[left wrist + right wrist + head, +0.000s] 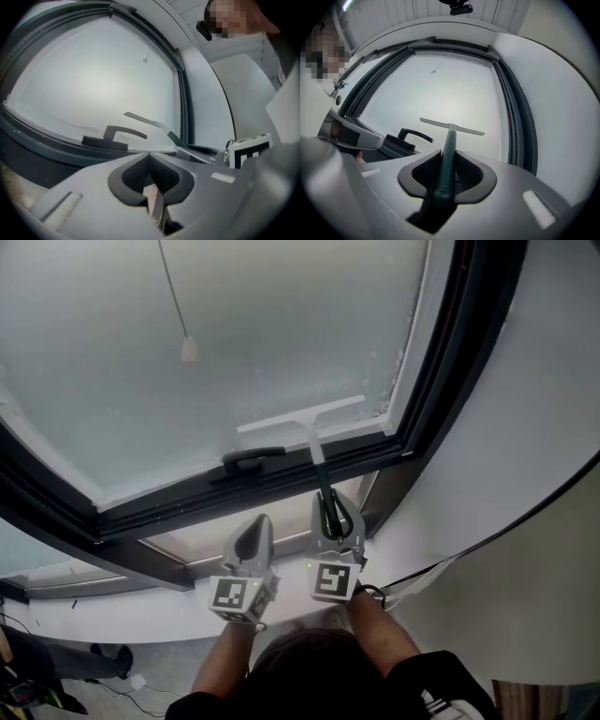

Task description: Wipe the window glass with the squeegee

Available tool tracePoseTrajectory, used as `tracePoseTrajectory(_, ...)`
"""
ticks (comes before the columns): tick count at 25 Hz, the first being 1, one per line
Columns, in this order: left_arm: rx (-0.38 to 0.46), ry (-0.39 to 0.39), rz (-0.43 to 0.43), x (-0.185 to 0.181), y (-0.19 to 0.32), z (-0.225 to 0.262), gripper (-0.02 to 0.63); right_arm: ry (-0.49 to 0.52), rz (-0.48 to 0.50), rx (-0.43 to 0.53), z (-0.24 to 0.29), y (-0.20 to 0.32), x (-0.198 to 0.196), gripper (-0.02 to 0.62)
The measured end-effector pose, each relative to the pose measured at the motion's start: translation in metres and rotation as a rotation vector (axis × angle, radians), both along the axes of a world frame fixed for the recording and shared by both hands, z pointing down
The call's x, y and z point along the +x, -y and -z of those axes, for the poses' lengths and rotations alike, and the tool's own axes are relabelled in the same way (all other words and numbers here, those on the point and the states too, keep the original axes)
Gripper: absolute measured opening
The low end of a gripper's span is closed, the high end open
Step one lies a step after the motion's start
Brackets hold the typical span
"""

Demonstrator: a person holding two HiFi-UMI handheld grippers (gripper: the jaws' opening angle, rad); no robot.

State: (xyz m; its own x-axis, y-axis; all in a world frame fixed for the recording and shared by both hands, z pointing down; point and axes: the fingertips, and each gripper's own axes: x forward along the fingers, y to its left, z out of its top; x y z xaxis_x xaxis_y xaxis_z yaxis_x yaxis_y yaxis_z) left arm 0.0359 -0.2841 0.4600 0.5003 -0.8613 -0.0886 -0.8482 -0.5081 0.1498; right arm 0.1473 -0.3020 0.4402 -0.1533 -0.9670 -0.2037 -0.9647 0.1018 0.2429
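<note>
One squeegee [300, 416] on glass [234, 343], tight in right gripper [332, 514] jaws; left gripper [253, 532] jaws together.

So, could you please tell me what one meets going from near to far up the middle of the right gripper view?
Right gripper → squeegee handle → blade → cord pull → top frame.

One squeegee [302, 419], one window [234, 343], two tongs [255, 523] [334, 510]
</note>
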Motion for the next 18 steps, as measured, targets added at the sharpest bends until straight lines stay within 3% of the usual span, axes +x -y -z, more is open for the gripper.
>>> tracePoseTrajectory(12, 0.01, -0.001, -0.027, 0.011, 0.004, 0.001, 0.0, -0.02, 0.003, -0.081, -0.022, -0.003, 0.001, 0.098)
tracePoseTrajectory(18, 0.016, -0.036, -0.045, 0.02, 0.007, 0.007, 0.0, 0.013, 0.0, -0.032, -0.009, -0.013, 0.01, 0.097)
